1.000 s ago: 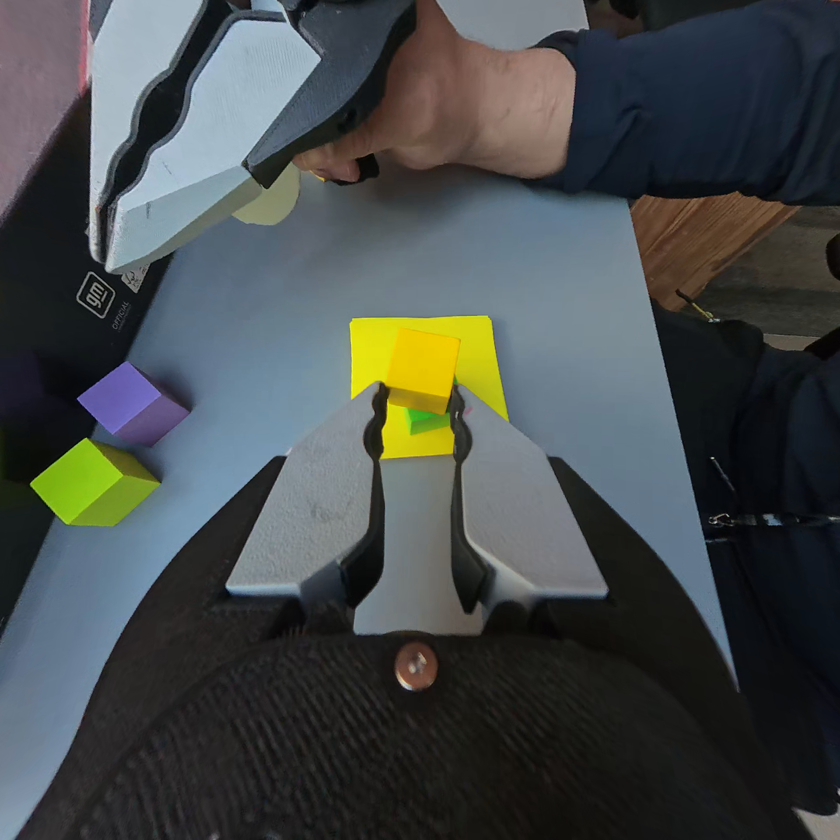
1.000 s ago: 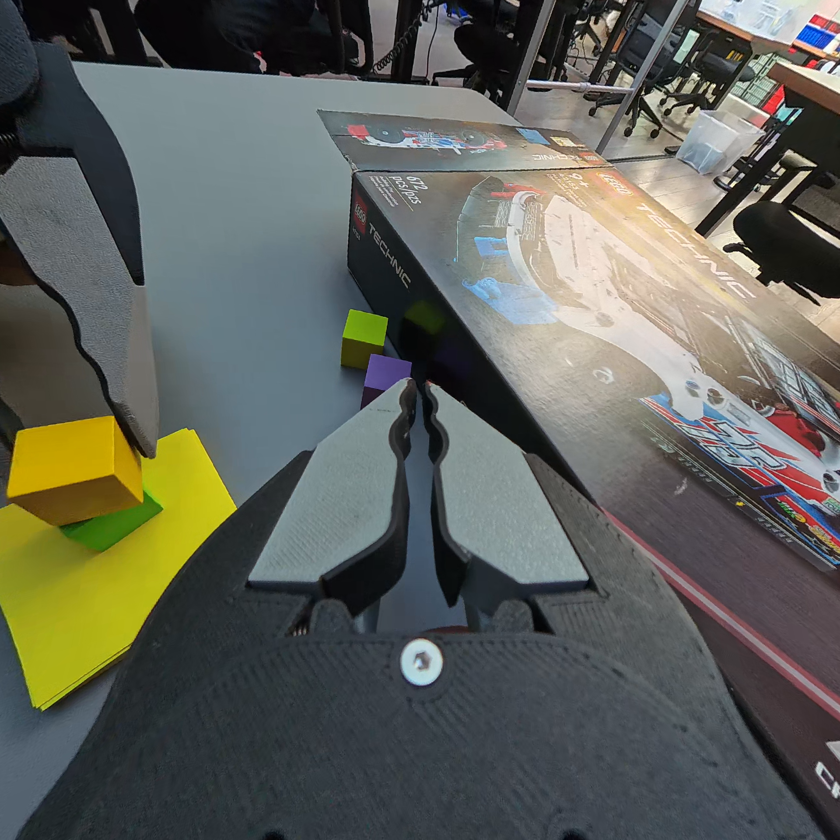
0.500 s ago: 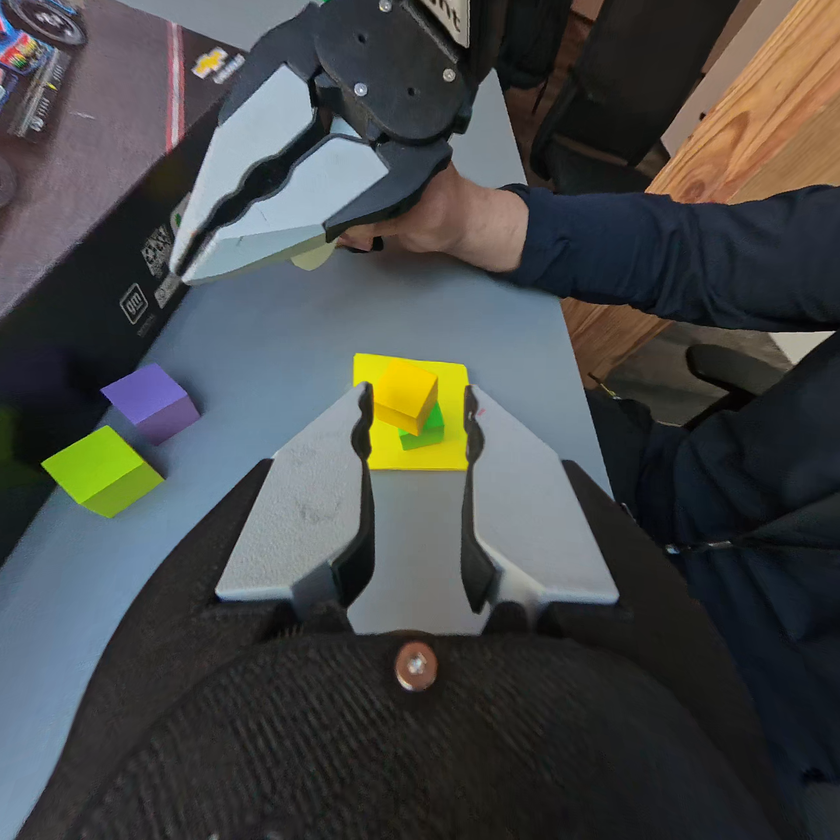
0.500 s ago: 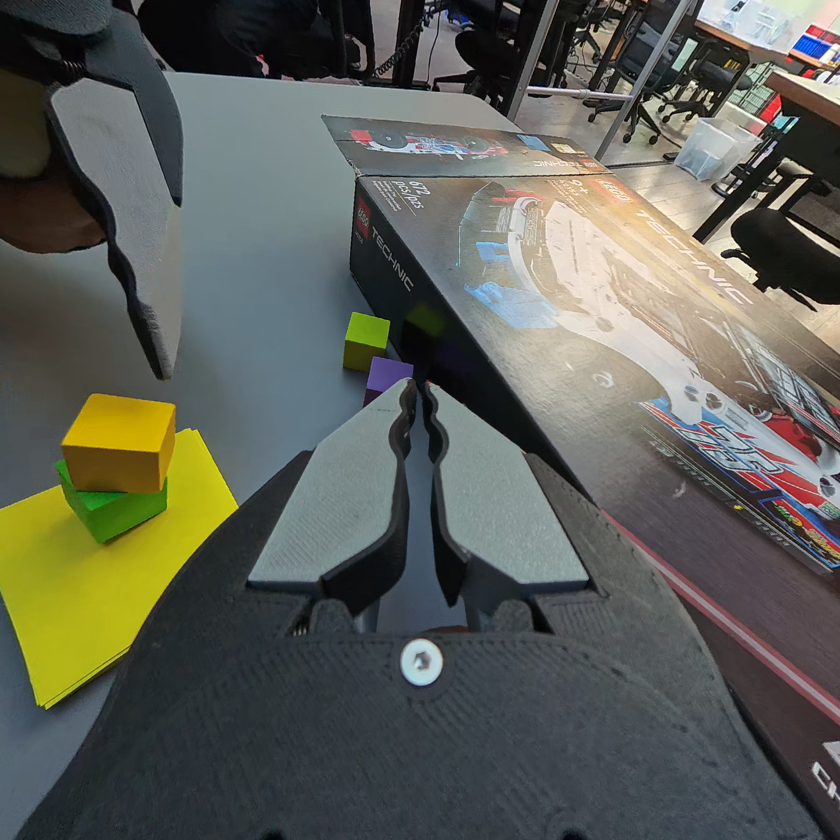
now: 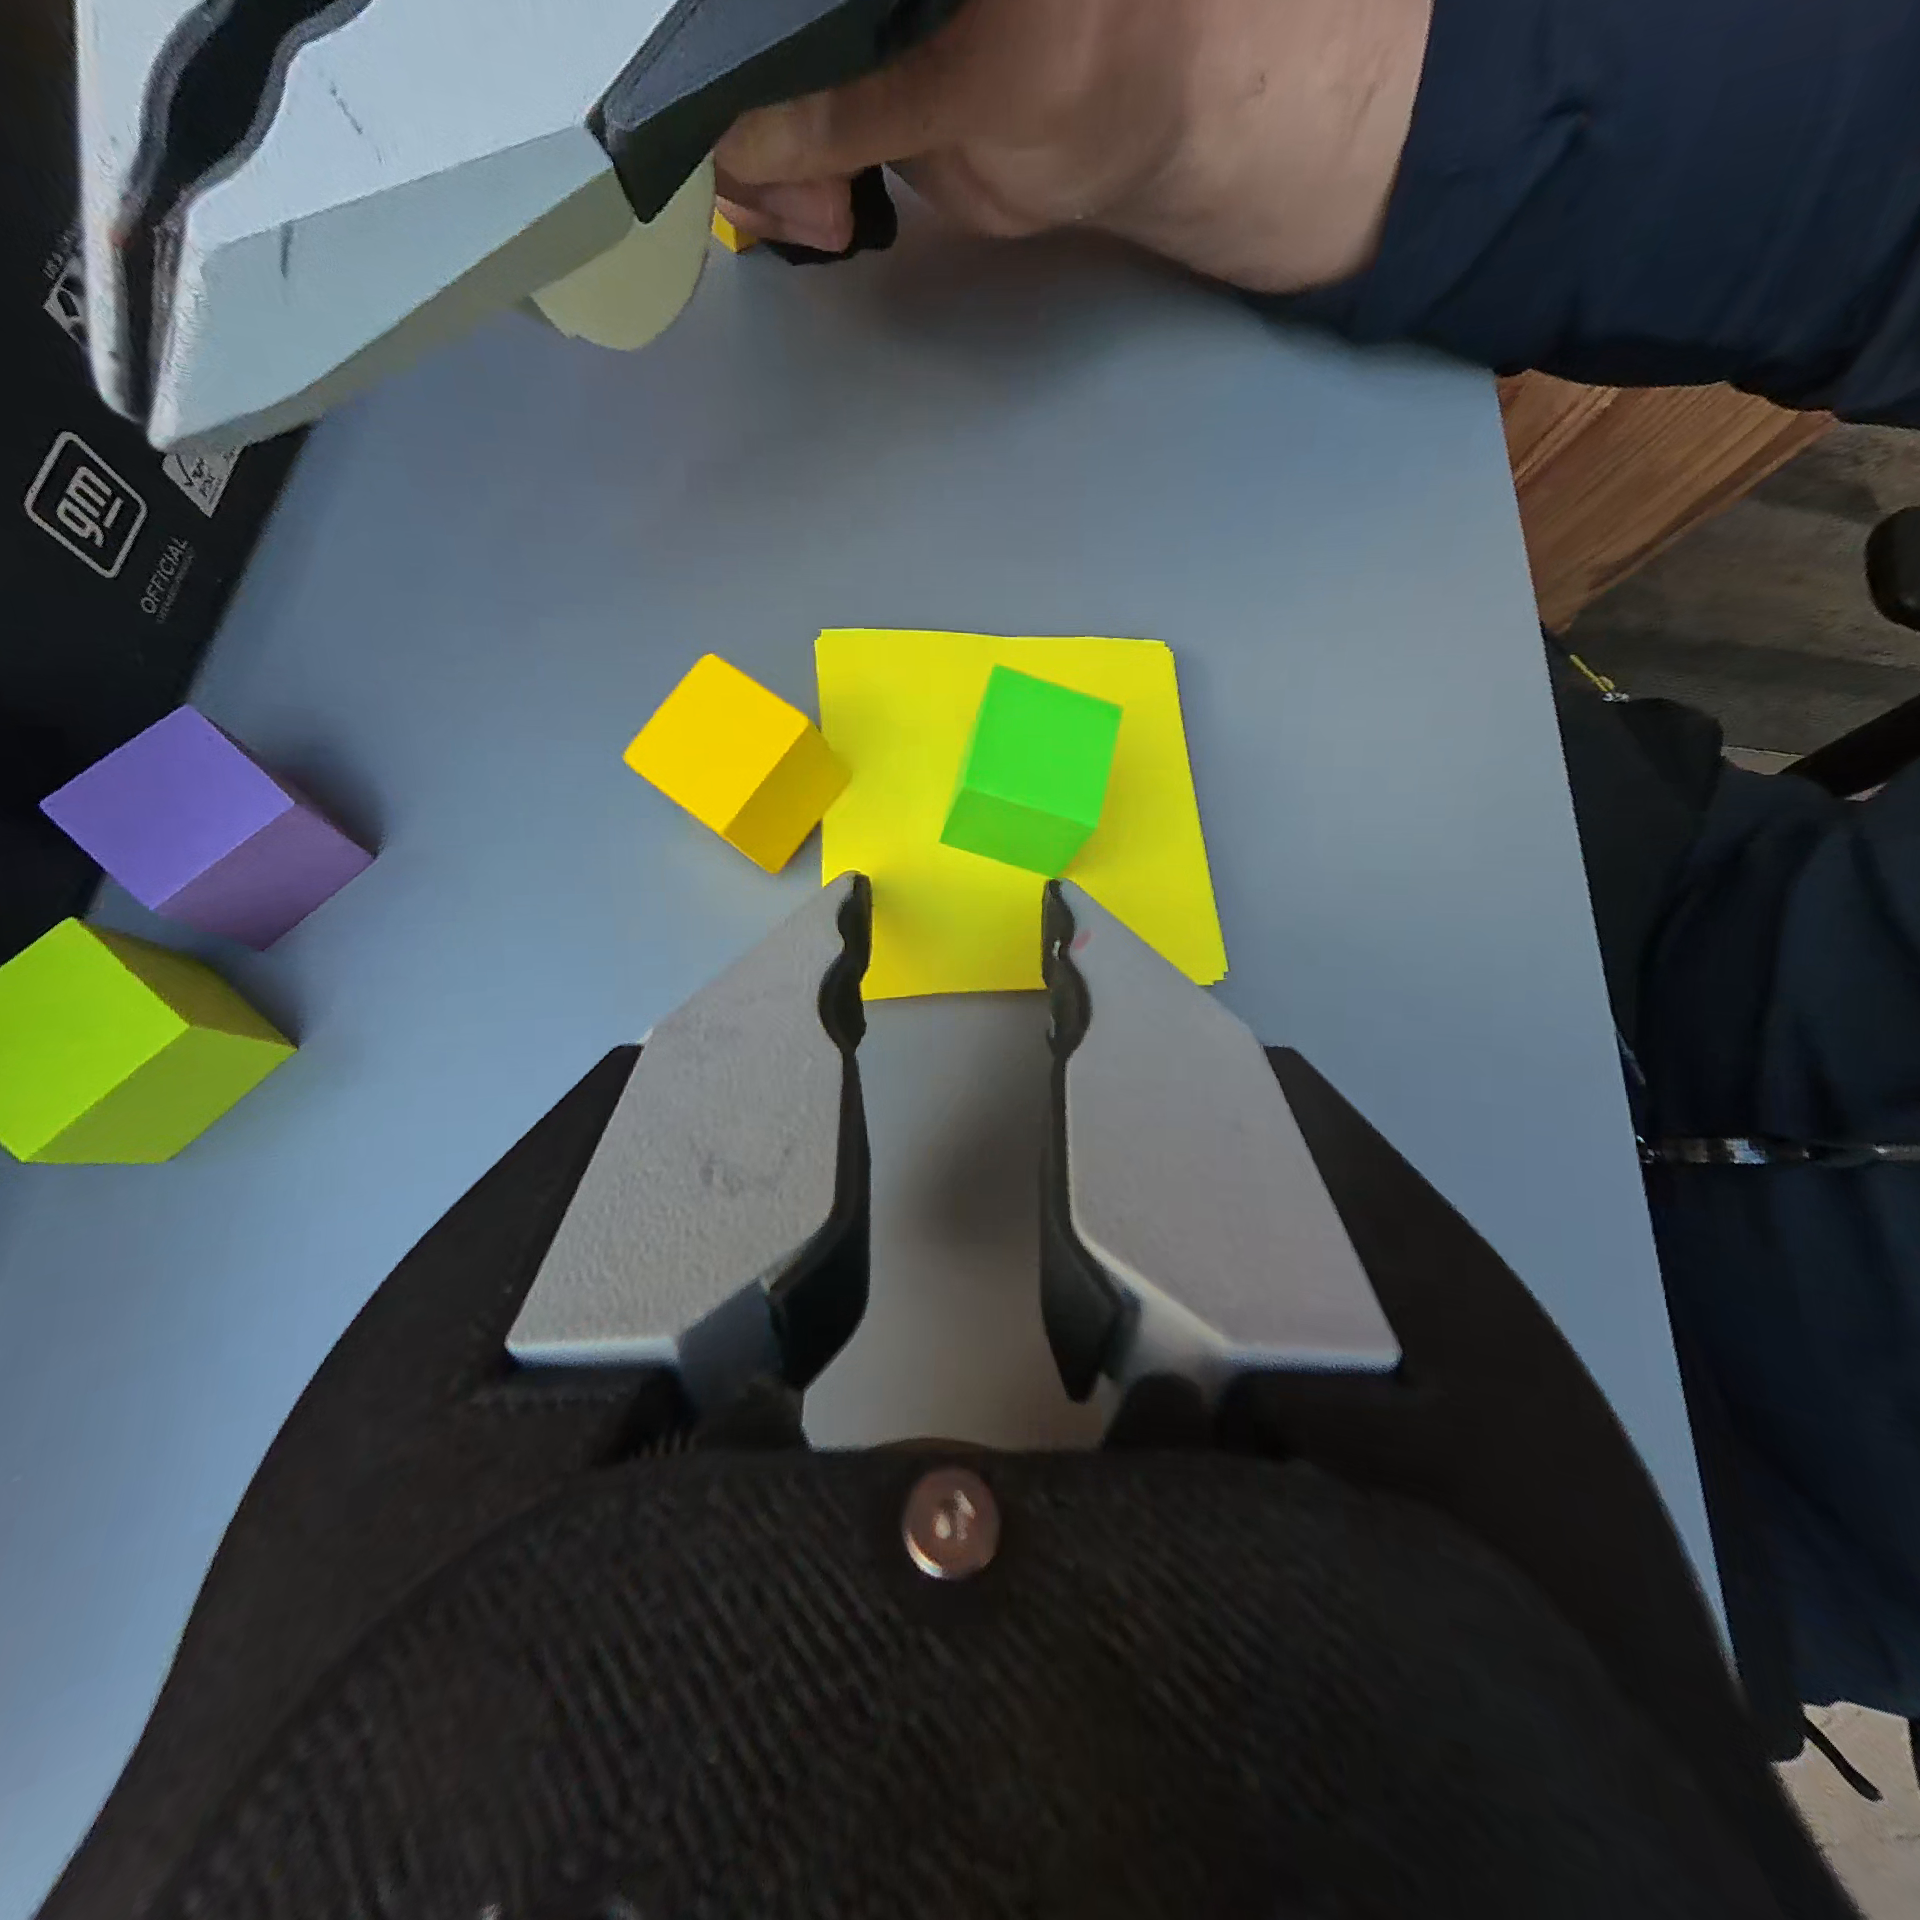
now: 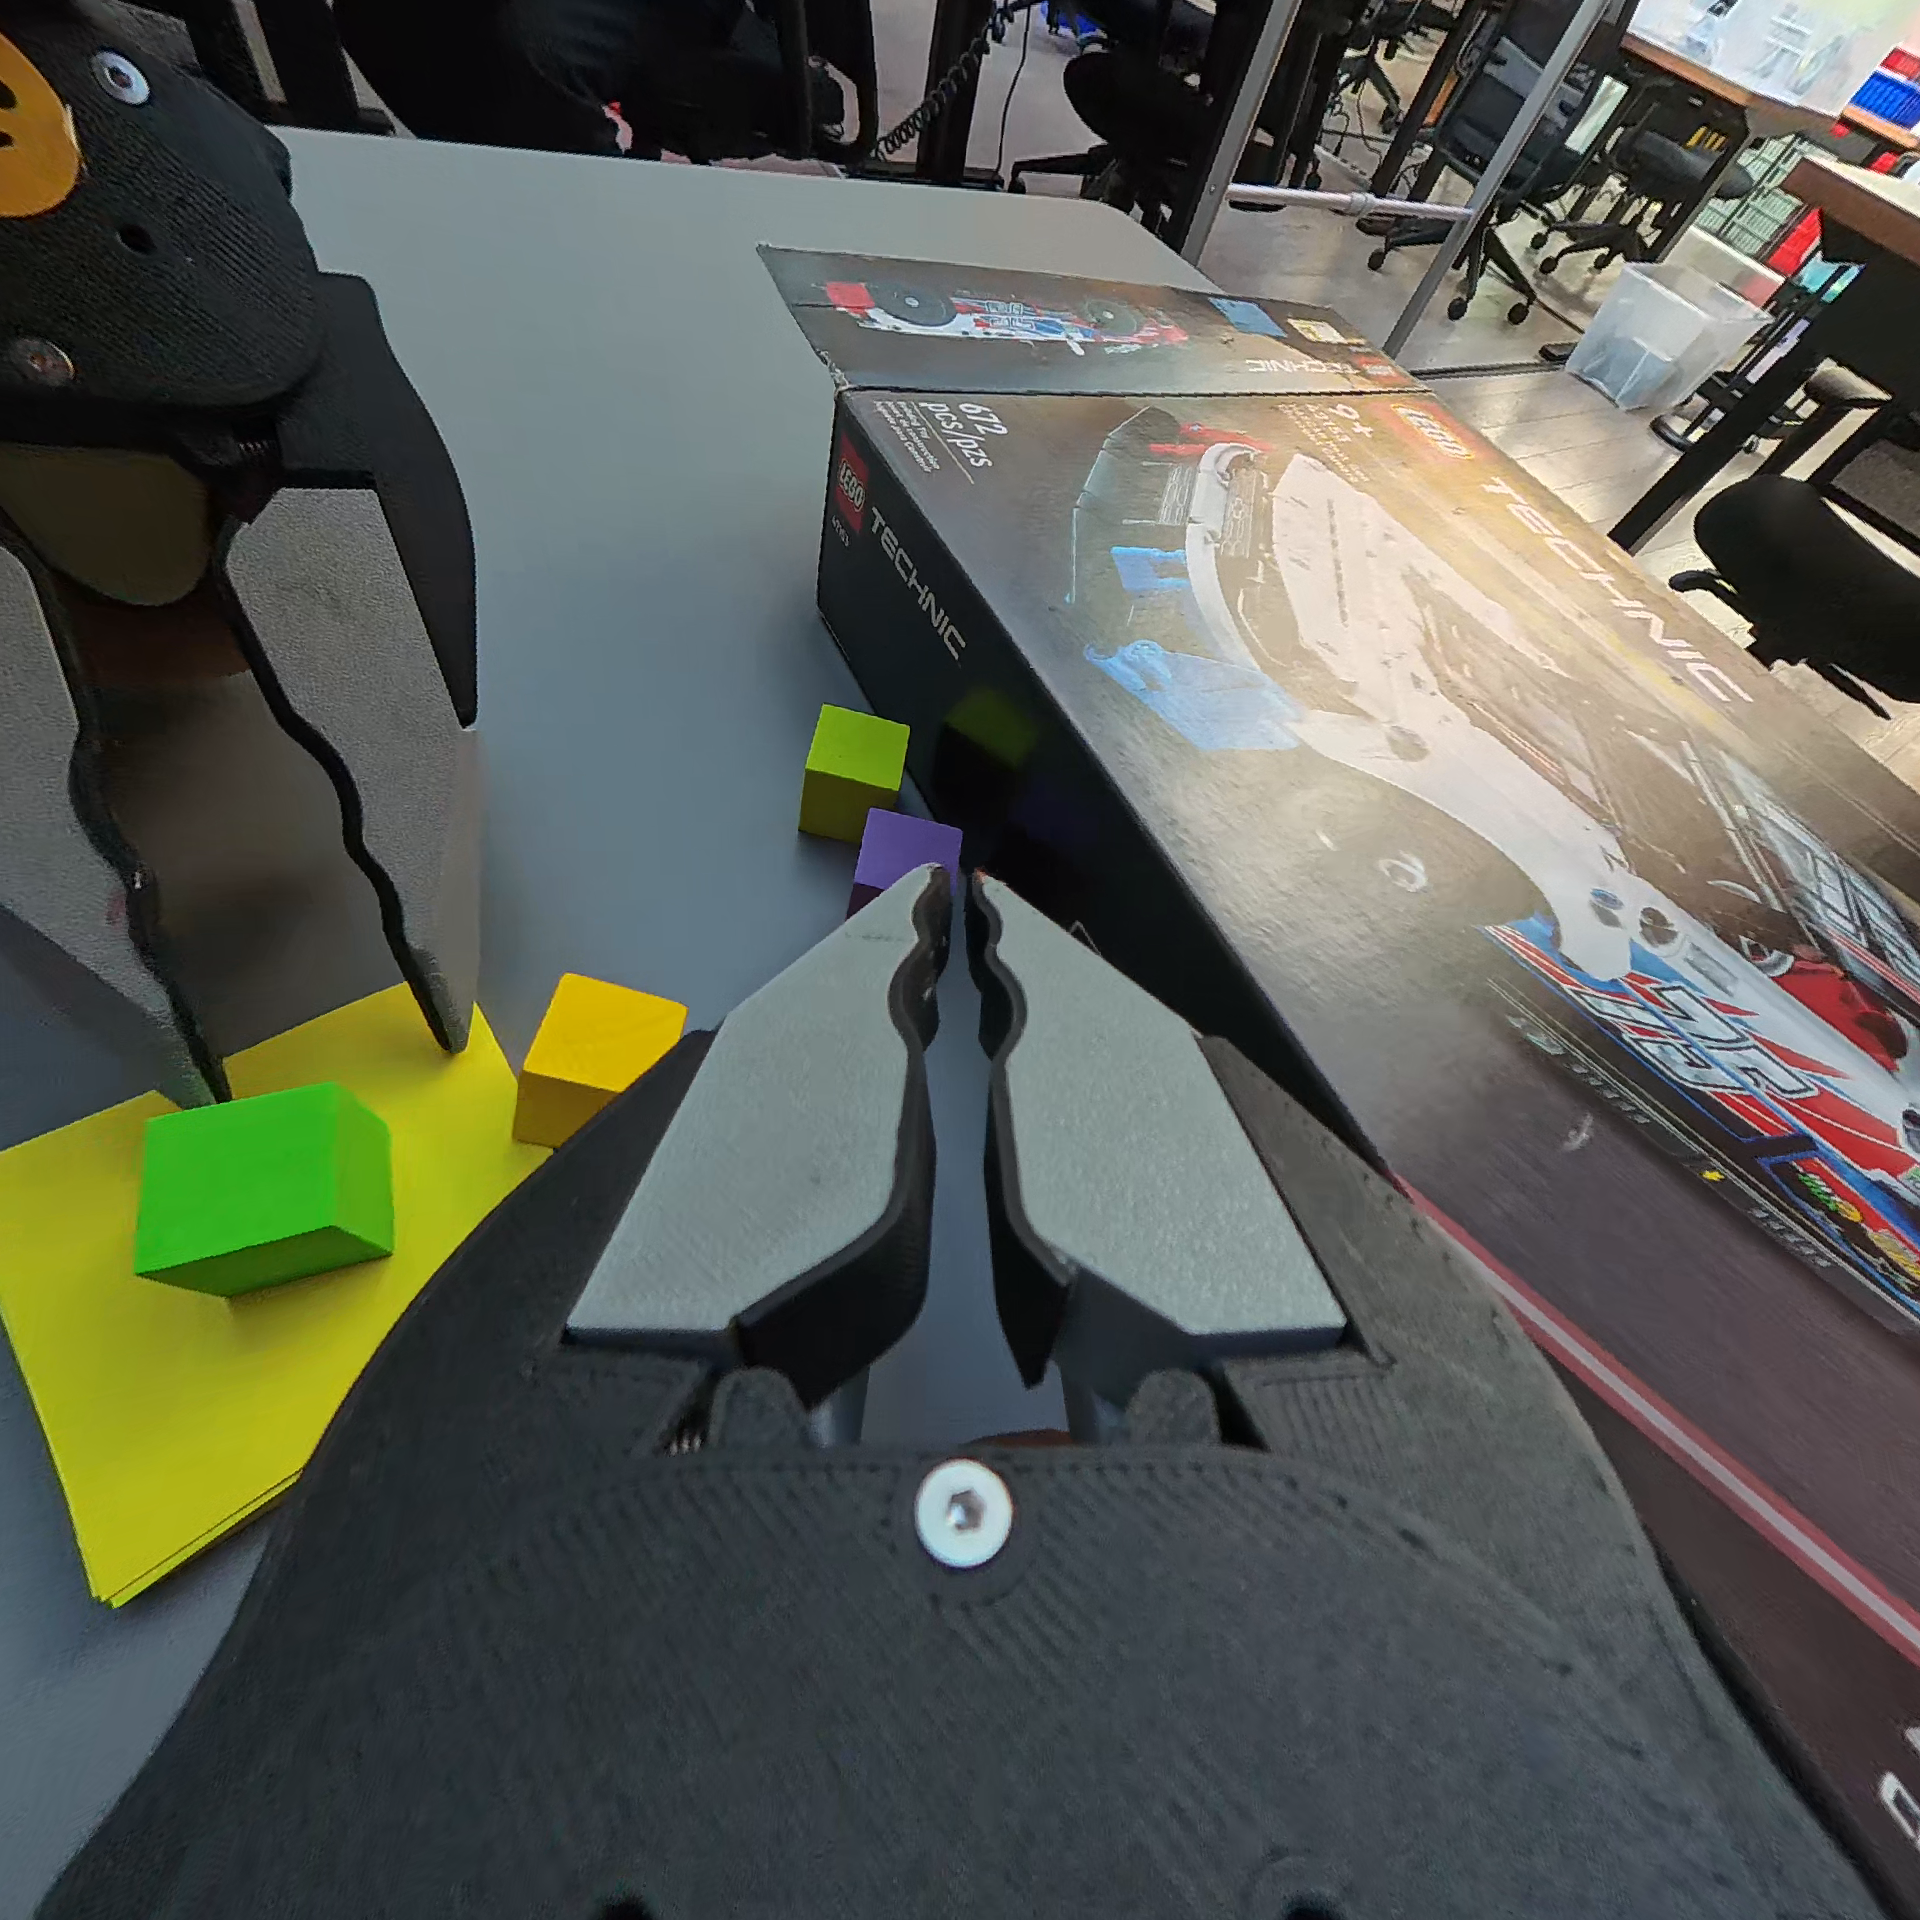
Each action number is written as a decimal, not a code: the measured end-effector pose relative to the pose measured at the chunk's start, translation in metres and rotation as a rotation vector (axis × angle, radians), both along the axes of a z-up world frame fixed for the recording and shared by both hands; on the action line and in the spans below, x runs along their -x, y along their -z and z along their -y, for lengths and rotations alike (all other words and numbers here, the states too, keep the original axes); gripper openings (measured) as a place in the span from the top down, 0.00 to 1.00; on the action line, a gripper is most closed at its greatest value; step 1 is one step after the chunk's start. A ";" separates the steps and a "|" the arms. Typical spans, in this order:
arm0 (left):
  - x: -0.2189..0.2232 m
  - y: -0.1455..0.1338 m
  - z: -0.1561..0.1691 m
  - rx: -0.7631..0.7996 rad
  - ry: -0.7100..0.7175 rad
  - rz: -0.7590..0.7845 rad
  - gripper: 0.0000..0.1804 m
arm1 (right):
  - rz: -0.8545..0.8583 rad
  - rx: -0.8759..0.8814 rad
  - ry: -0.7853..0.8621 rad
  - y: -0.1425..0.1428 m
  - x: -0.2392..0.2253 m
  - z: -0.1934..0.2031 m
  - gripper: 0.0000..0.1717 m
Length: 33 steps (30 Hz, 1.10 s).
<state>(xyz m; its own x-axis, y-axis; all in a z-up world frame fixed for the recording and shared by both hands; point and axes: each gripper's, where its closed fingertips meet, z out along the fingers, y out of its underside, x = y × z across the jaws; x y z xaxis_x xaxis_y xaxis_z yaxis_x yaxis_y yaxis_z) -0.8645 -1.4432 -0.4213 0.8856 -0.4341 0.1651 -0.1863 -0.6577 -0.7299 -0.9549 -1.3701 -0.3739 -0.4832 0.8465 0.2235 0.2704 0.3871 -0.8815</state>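
Grey-blue table top (image 5: 1039, 468), carrying the following.

- Left gripper (image 5: 951, 899): fingers apart, nothing between them, tips poised over the near edge of the yellow paper pad (image 5: 935, 935). In the right wrist view its tips stand on or just above that pad; contact cannot be told.
- Green cube (image 5: 1039, 764): just ahead of the left gripper's right fingertip, resting flat on the pad, clear of both pads of the gripper. Its place on the sheet reads as deliberate, the pad serving as a marked spot.
- Yellow cube (image 5: 732, 758): ahead and to the left of the left gripper, on the bare table, one corner at the pad's edge; whether it overlaps the sheet cannot be told. It sits askew to the sheet, so it looks unplaced.
- Purple cube (image 5: 197, 821) and lime cube (image 5: 114, 1039): well to the left of the left gripper, close together, hard by the side of the dark printed toy box (image 6: 1351, 675).
- Right gripper (image 6: 961, 883): fingers together, holding nothing, raised over the table with the purple cube just beyond its tips and the box to its right. A hand (image 5: 1091, 125) in a dark sleeve grips it.

Containers: the toy box only, lying flat, end flap open; contents not visible.
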 end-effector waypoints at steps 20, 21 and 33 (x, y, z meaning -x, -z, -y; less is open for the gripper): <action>0.011 0.008 0.005 0.034 -0.022 -0.005 0.82 | 0.505 0.114 -0.307 0.058 -0.051 0.048 0.85; 0.012 0.008 0.005 0.034 -0.023 -0.003 0.82 | 0.502 0.111 -0.302 0.057 -0.050 0.047 0.85; 0.011 0.009 0.003 0.033 -0.023 0.045 0.82 | 0.283 0.189 -0.601 -0.007 -0.089 0.076 0.85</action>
